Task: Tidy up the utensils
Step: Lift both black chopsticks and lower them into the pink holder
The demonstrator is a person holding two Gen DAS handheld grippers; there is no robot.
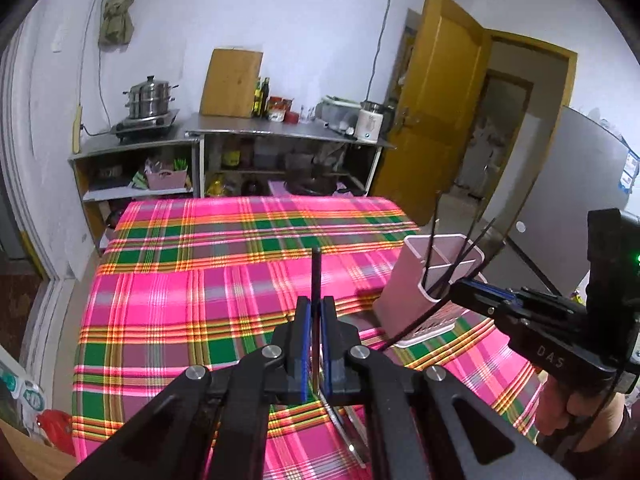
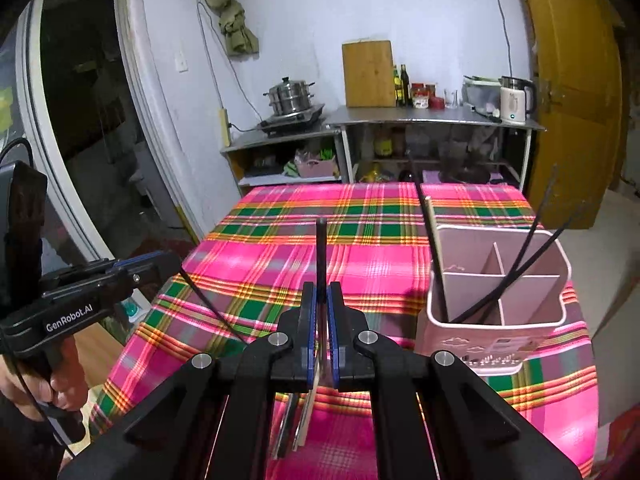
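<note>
Clamped nearly shut, the left gripper (image 1: 316, 334) and right gripper (image 2: 321, 330) each grip a dark utensil (type unclear) above the plaid table (image 2: 360, 240); chopsticks (image 2: 516, 272) stand in the pink holder (image 2: 496, 328) nearby

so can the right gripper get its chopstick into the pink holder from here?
Probably yes. The right gripper is shut on a black chopstick, and the pink holder stands just to its right, open-topped, with bare tablecloth between. The chopsticks already leaning inside leave compartments free.
</note>
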